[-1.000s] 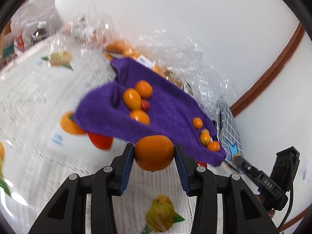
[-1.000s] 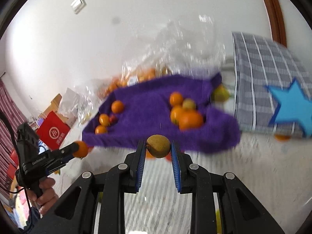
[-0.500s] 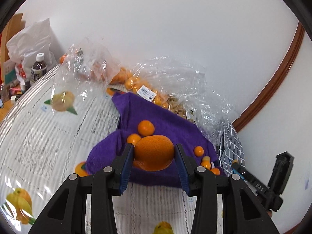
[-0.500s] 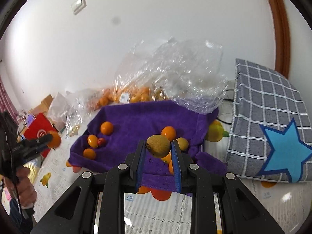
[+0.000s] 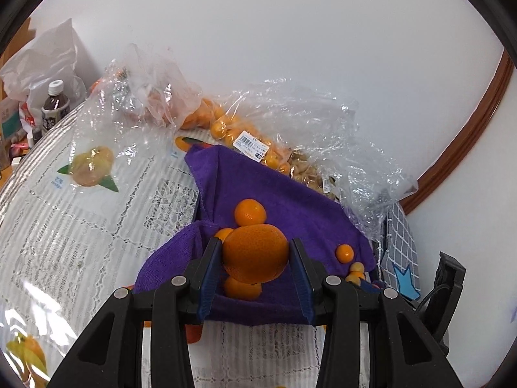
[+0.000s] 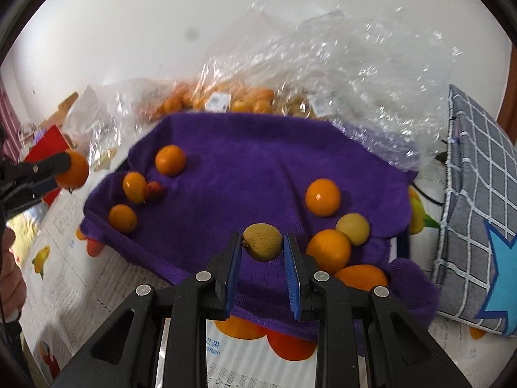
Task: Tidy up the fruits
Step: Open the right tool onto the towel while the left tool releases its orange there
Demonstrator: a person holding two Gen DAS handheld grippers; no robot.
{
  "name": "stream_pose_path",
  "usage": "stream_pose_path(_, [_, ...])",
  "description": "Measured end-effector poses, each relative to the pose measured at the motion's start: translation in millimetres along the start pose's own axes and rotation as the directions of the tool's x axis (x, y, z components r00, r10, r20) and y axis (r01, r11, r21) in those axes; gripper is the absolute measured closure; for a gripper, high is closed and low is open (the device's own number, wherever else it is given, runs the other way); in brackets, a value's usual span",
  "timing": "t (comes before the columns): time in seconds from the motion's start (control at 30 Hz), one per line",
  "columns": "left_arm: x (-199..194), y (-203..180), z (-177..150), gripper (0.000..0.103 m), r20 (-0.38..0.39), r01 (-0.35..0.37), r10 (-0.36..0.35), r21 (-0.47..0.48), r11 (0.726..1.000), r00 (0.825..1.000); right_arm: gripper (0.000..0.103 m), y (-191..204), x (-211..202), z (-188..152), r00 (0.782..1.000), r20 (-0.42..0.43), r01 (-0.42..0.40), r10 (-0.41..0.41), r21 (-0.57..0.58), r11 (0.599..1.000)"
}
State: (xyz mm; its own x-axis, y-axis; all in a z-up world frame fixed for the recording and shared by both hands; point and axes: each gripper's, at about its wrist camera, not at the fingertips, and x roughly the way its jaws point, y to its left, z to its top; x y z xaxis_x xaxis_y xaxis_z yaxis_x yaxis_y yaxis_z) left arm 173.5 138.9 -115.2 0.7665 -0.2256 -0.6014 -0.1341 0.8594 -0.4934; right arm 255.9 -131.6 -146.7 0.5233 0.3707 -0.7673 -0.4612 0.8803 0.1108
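The purple towel [image 6: 258, 161] spread over the table is the biggest thing here, soft and rumpled, so fruit set on it should settle into its folds rather than roll off. On it lie two loose groups of fruit: small oranges [image 6: 170, 160] toward the left, and oranges with a pale yellow fruit [image 6: 353, 228] toward the right. The left gripper [image 5: 255, 253] is clamped on a mandarin orange [image 5: 255, 252], held by its sides above the towel's near edge; it looks firm but thin-skinned, so a light squeeze across its widest part suits it best. The right gripper [image 6: 262, 242] is closed on a small yellow-brown fruit [image 6: 262, 242], rough-skinned and probably light, pinched at its middle just above the towel's front. Being round, both could slip from the flat pads if the grip loosens, I reckon.
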Motion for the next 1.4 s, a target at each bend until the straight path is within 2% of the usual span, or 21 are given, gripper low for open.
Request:
stream_pose_path(0.13, [17.7,-3.6,3.0,0.063,-0.033,-0.005,0.005,0.017,1.0,0.999,0.077,-6.7,14.0,-6.5,0.998,-0.06,-0.03,0.032,0.036,0.999])
stream_pose_path(0.27, [37.1,-11.7,6.6,0.063,-0.067,-0.002,0.005,0.042,0.999,0.998,0.077,-9.0,12.8,-9.3,0.998,-0.059,-0.032,0.035,0.051,0.998])
stream_pose_path(0.53, [75.9,-43.9,10.6,0.063,-0.136,-0.002,0.026,0.173,0.985,0.99,0.076,-16.3,7.7,-9.3,0.995,-0.076,-0.052,0.059,0.091,0.994])
stream_pose_path(0.73, [105.3,-52.6,10.3,0.063,-0.203,0.015,0.029,0.214,0.977,0.979,0.071,-17.5,-14.6,-11.5,0.999,-0.042,-0.014,0.017,0.065,0.998])
stream_pose_path(0.9, [125.2,-62.4,3.9,0.063,-0.259,0.02,0.049,0.258,0.966,0.965,0.07,-28.2,-32.5,-9.8,1.0,-0.008,-0.017,0.018,0.119,0.993])
stream_pose_path(1.17, [127.9,-71.9,-1.3,0.062,-0.24,-0.026,0.114,0.343,0.939,0.964,0.07,-45.5,-44.6,-1.8,0.999,0.021,-0.039,0.036,0.218,0.975])
stream_pose_path(1.4, [99.1,-71.1,9.3,0.055,-0.191,-0.028,0.093,0.317,0.948,0.977,0.069,-48.6,-57.1,2.0,0.999,0.04,0.022,-0.034,0.267,0.963])
